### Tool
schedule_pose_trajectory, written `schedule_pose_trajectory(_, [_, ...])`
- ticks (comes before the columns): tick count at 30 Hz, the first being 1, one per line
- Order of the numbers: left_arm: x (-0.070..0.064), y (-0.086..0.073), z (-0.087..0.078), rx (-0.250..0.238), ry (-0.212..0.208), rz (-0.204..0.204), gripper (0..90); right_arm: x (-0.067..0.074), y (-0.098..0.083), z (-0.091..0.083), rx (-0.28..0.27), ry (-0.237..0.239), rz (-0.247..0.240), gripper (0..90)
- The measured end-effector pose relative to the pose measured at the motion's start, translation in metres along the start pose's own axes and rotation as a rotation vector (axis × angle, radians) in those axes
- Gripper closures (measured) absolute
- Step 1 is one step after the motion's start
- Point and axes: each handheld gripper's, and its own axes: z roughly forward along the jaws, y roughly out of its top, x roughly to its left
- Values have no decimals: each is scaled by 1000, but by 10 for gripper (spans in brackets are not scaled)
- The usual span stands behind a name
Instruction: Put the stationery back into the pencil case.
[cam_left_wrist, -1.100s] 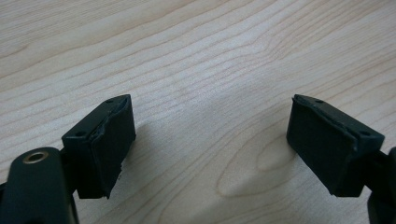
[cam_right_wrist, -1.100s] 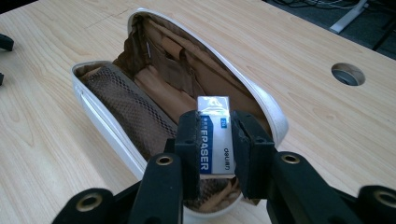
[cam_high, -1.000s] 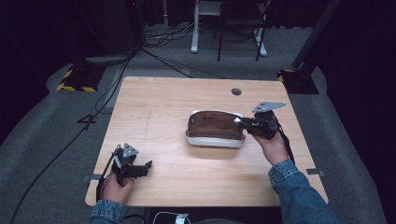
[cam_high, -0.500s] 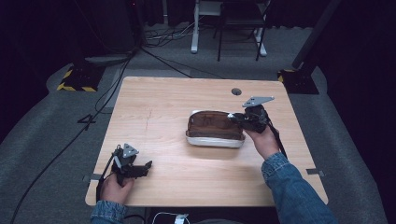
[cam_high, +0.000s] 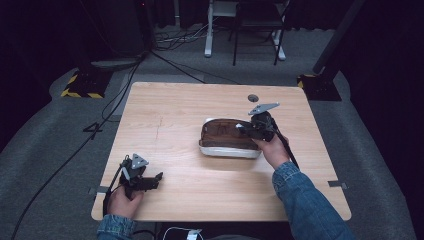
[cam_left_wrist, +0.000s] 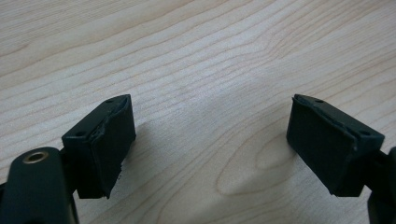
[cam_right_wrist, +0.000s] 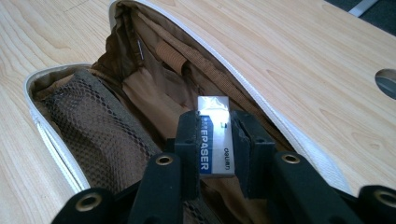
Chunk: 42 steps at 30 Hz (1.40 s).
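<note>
Now the right gripper (cam_right_wrist: 215, 140) hangs over the open brown, white-edged pencil case (cam_high: 222, 137), jaws clamped on 1 white-and-blue eraser (cam_right_wrist: 213, 135); by my read it isn't dropped in yet. Meanwhile the left gripper (cam_left_wrist: 208, 140) rests wide open and empty on the pale wooden table (cam_high: 175, 110).

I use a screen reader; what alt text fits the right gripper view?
The right hand-held gripper pinches a white eraser over an open pencil case with brown lining, lying on a wooden table.
</note>
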Motion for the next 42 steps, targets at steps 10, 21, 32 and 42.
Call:
schedule_pose_trajectory(10, [0,0,0,0,0,0,159,7,0,13,25,27,-13,728])
schedule_pose_trajectory(21, [0,0,0,-1,0,-1,159,13,0,22,39,23,-35,722])
schedule_pose_trajectory(32, [0,0,0,-1,0,-1,159,14,0,14,7,22,-24,537])
schedule_pose_trajectory(42, [0,-1,-1,-1,5,-1,159,8,-9,-26,-63,40,-12,495])
